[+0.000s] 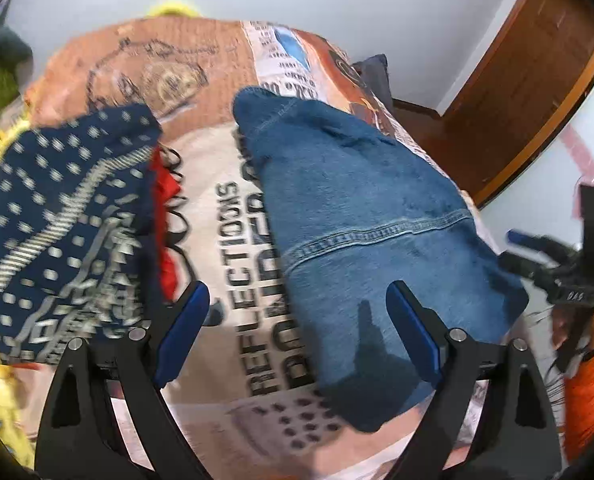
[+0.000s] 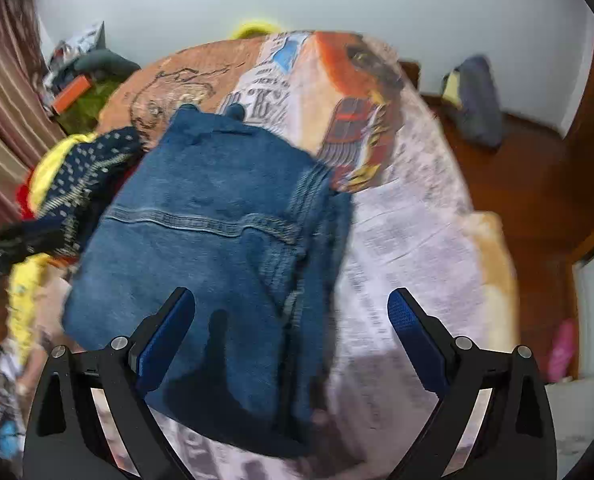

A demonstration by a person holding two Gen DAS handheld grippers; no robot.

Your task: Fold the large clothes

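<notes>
Denim jacket (image 2: 217,216) is lying folded on the printed bedspread (image 2: 409,240), its long axis running away from both grippers toward the far wall. Right gripper (image 2: 291,312) is hovering over its near edge, jaws apart and empty; left gripper (image 1: 299,304), likewise spread, is hanging over its left side. Dotted navy garment (image 1: 65,208) is sitting just left; wooden floor (image 2: 537,184) is lying beyond.

Even, bright indoor light. Gripper shadows fall on the denim garment (image 1: 361,216). Motion blur smears the patterned cloth (image 1: 69,216) and right-wrist view; fisheye bending, dark corners.
</notes>
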